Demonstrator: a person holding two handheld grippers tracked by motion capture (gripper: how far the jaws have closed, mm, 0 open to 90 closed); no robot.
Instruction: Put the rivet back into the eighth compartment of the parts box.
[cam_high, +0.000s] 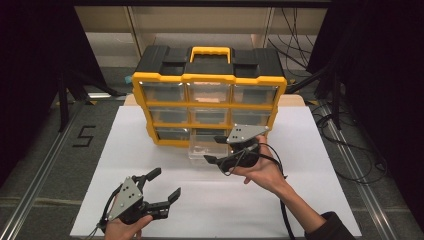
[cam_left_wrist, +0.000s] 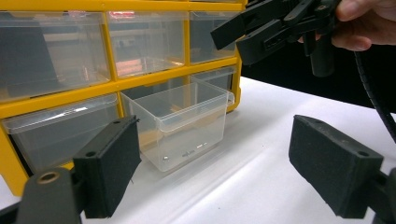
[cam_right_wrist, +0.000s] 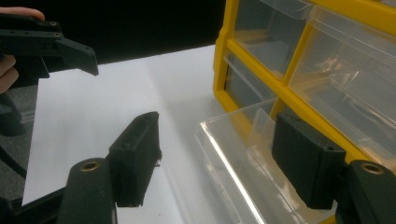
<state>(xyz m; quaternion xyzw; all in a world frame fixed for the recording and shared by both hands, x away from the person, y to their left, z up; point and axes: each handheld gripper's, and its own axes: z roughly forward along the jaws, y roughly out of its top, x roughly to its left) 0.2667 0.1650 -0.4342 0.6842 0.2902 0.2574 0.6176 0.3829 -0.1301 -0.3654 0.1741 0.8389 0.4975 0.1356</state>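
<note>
Drawer (cam_left_wrist: 187, 123), pulled out and seen empty from the left gripper (cam_high: 161, 189) view; both grippers, right gripper (cam_high: 216, 150) included, released.

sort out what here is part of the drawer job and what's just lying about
In the job: clear drawer pulled out of the yellow organizer; right gripper, open beside it; left gripper, open.

Lying about: cables on the floor; the number mark.

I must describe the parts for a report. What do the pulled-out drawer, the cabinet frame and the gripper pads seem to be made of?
Pulled-out drawer: clear glossy plastic, probably; you see the white table through its walls, and the rim catches light.
Cabinet frame: opaque yellow plastic with a black top, moulded look, slight sheen.
Gripper pads: matte black, finely grainy surface, perhaps foam or rubber; the look leaves this open.
</note>
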